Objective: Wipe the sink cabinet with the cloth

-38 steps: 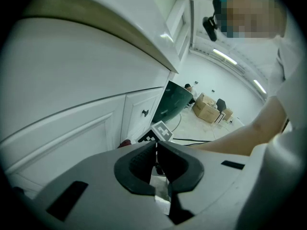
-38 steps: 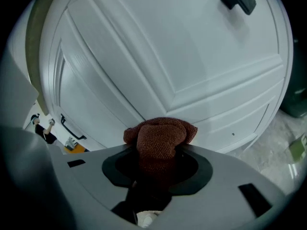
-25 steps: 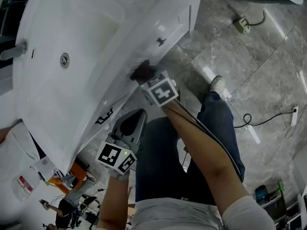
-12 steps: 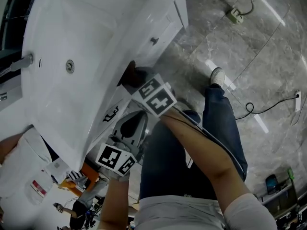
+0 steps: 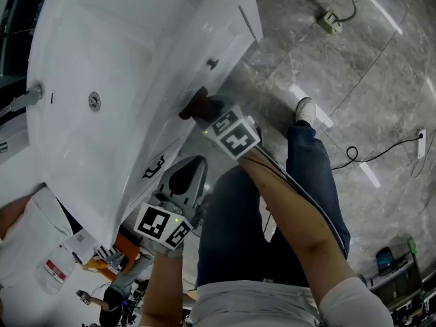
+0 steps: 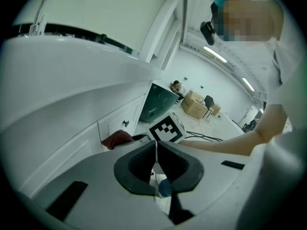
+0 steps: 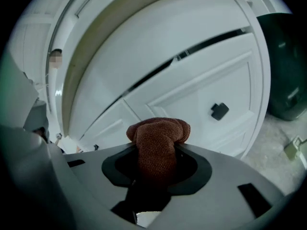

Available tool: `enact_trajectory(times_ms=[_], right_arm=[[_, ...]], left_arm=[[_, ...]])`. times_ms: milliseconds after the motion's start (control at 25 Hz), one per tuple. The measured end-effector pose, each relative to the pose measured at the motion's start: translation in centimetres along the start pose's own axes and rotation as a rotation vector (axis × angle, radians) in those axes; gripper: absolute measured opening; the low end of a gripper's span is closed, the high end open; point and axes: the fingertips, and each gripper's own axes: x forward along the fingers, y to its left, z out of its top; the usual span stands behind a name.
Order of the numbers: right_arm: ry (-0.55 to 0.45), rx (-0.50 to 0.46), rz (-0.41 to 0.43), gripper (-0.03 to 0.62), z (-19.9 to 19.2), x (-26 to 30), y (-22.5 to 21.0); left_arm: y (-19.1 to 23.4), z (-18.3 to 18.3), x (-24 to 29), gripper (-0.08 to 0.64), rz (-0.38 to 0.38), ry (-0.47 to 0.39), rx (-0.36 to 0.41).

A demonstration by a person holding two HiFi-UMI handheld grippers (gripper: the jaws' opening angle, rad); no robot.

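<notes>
A white sink cabinet (image 5: 225, 43) stands under the basin (image 5: 102, 60); its panelled doors (image 7: 192, 95) fill the right gripper view, with a dark knob (image 7: 219, 110). My right gripper (image 5: 204, 111) is shut on a bunched brown cloth (image 7: 158, 138) and holds it against the cabinet front just under the basin rim; the cloth (image 5: 193, 105) shows as a dark wad there. My left gripper (image 5: 185, 179) hangs lower, off the cabinet, jaws shut with nothing between them. The cloth (image 6: 116, 139) and the right gripper's marker cube (image 6: 166, 127) also appear in the left gripper view.
A faucet (image 5: 20, 99) and drain (image 5: 94, 101) sit in the basin. The person's legs and shoe (image 5: 306, 111) stand on the grey marble floor (image 5: 381, 80). Cables and a power strip (image 5: 332, 22) lie on the floor. A dark bin (image 7: 288, 66) stands right of the cabinet.
The right gripper with the cloth slid left along the cabinet front, then back to the right and slightly up. The left gripper has stayed about where it was.
</notes>
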Motion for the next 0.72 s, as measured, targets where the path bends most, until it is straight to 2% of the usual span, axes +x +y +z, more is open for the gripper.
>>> enact_trajectory(times_ms=[120,320,720], right_arm=[[0.054,0.001,-0.044,0.155,-2.6,1.0,-2.9],[0.101,-0.042,-0.088,0.155,-4.5,3.3,-5.9],[0.154,-0.121,-0.094,0.155,-6.3,7.5,-8.8]], left_arm=[[0.7,-0.6,1.1,0.014,0.016,0.0,0.0],[2.1,-1.9,2.5,0.014,0.052,0.007,0.024],[4.3,-3.1,3.5,0.014,0.11,-0.016,0.008]])
